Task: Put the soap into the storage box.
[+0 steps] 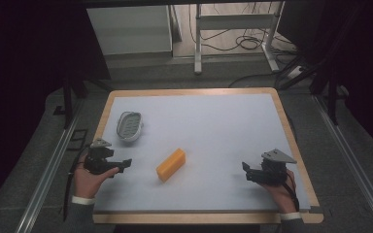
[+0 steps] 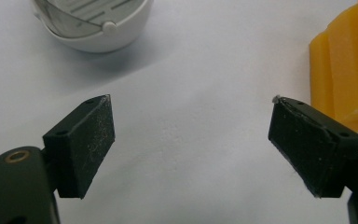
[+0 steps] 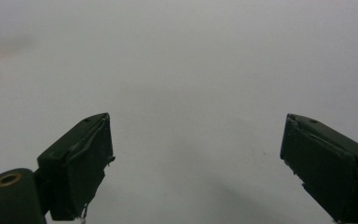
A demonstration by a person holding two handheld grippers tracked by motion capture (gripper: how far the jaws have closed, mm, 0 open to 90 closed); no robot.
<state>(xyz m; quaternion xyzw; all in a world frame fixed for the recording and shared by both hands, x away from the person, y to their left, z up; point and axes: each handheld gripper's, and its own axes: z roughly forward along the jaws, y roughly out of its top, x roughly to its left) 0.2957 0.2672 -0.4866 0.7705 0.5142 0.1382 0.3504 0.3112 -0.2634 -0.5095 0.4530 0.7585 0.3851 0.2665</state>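
Observation:
An orange block (image 1: 170,164) lies on the pale mat near the table's middle front. A white oval dish with a slotted insert (image 1: 128,125) sits at the left. My left gripper (image 1: 126,164) rests at the front left, open and holding nothing, pointing toward the block. In the left gripper view the open gripper (image 2: 191,140) frames bare mat, with the dish (image 2: 93,23) at the upper left and the orange block (image 2: 345,70) at the right edge. My right gripper (image 1: 245,171) rests at the front right, open over bare mat (image 3: 196,154).
The pale mat (image 1: 213,126) covers a wooden-edged table (image 1: 291,136). Metal rails run along both sides on the floor. A white frame with cables (image 1: 233,39) stands beyond the far edge.

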